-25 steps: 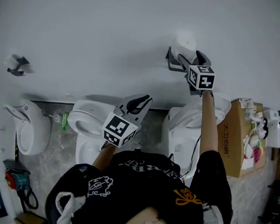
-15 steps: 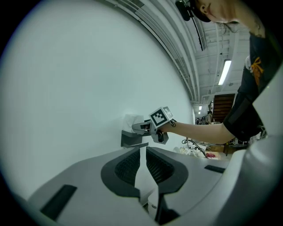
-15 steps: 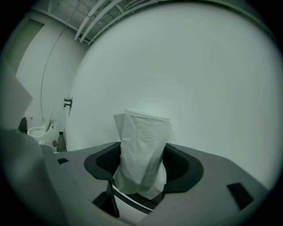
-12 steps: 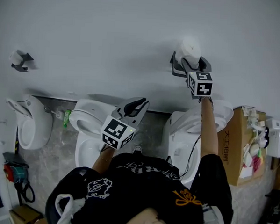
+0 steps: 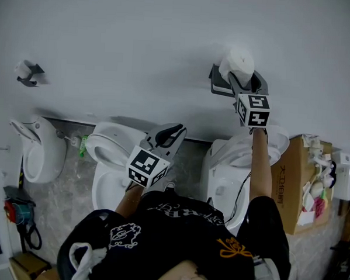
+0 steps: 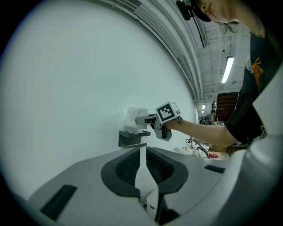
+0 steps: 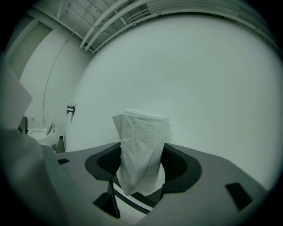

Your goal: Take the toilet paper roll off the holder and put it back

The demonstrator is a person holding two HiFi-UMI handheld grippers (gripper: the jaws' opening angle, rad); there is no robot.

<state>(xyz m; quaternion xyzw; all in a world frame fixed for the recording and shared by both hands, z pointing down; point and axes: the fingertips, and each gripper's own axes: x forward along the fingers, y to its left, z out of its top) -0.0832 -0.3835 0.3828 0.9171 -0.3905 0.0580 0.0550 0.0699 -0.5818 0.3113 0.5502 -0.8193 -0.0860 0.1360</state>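
Note:
The white toilet paper roll stands on the dark grey wall holder. My right gripper reaches up to the wall with a jaw on each side of the roll, and its jaws are closing. In the right gripper view the crumpled roll fills the gap and touches both pads. The left gripper view shows the roll, the holder and the right gripper from the side. My left gripper hangs lower, over the toilets, with its jaws nearly together and nothing between them.
Two white toilets stand below against the wall, with a urinal at the left. A green bottle sits between them. A cardboard box of clutter is at the right. A second wall holder is far left.
My right gripper has edged further onto the roll and its jaws have drawn in around it. The left gripper has barely moved.

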